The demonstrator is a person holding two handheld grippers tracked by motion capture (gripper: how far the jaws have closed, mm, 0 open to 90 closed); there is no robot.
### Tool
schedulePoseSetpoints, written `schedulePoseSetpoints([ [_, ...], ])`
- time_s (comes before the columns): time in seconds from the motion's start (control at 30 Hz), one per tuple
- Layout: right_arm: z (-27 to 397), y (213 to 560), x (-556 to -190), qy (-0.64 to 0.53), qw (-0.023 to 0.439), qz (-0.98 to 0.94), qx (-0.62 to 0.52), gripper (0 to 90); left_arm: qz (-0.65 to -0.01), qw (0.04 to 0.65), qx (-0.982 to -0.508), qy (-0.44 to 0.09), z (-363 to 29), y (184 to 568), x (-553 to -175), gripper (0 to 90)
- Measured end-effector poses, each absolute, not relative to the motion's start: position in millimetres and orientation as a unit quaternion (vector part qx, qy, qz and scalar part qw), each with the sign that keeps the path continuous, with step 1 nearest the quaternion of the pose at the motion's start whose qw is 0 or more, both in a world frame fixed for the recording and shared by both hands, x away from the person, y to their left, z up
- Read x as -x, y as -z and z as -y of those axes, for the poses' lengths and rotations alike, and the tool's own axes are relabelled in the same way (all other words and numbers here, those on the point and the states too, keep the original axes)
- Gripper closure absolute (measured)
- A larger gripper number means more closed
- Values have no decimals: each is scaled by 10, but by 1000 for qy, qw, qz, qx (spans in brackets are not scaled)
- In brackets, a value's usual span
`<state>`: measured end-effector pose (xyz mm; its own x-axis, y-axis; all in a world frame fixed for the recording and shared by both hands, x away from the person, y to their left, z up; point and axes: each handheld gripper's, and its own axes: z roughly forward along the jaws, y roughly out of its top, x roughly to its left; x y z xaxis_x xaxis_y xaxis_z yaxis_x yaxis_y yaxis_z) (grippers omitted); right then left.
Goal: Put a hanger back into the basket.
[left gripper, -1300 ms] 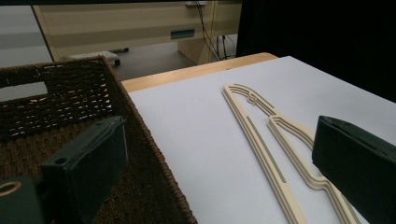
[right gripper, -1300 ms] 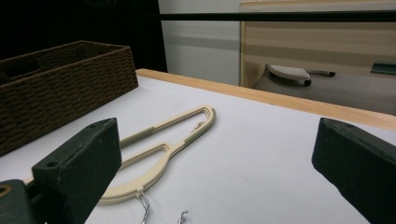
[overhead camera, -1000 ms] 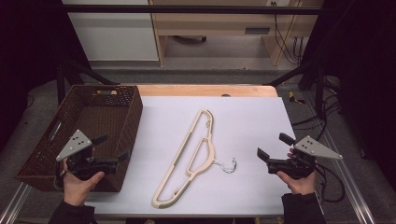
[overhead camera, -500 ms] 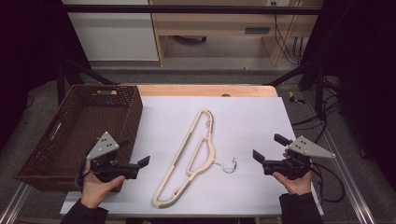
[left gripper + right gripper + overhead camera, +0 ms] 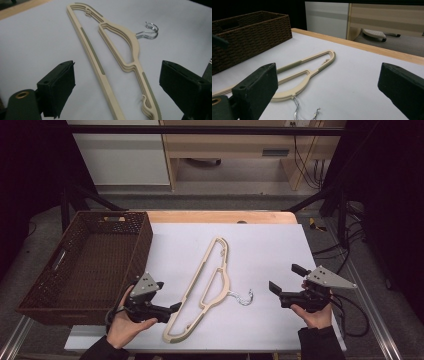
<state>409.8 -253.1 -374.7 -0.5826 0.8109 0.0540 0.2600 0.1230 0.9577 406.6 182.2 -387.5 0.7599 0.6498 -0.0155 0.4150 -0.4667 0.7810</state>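
The hanger [image 5: 207, 290] lies flat on the white sheet [image 5: 265, 250] in the middle of the table. Its long axis runs diagonally: the near end points to the person's left and the far end goes away toward the back of the table. The metal hook [image 5: 243, 297] sticks out from the middle of the hanger, toward the right side.

The left gripper [image 5: 172, 309] is the nearer one. Its tips are just beside the near end of the hanger, at the hanger's left. Its jaws have just been closing a little, but they stand wide apart and do not press on anything. In the left gripper view the long straight bar [image 5: 96, 65] runs up between the two jaws, so the bar lies almost along the line of the gripper, not across it. For a grip I think the hand must come lower over the bar.

The right gripper [image 5: 284, 282] hovers near the hook but apart from it. Its jaws are wide apart and empty.

A brown woven basket [image 5: 145, 240] stands at the left edge of the sheet, beside the left hand [image 5: 125, 325]. The sheet is smooth and plain. Behind the table there are a wooden edge [image 5: 220, 216], a grey floor, a white cabinet [image 5: 117, 152] and dark frame bars.
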Motion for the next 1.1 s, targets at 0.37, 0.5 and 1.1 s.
schedulePoseSetpoints([
  [0.37,2490,3777,-4114,-537,245,-714,-377,35,-302,362,-878,-85,-1529,4140,-4052,298],
  [0.5,2465,3790,-4123,-535,241,-716,-379,36,-298,344,-888,-65,-1413,4237,-4076,368],
  [1.1,2428,3813,-4137,-529,233,-723,-379,42,-316,293,-902,-18,-1105,4551,-4191,669],
])
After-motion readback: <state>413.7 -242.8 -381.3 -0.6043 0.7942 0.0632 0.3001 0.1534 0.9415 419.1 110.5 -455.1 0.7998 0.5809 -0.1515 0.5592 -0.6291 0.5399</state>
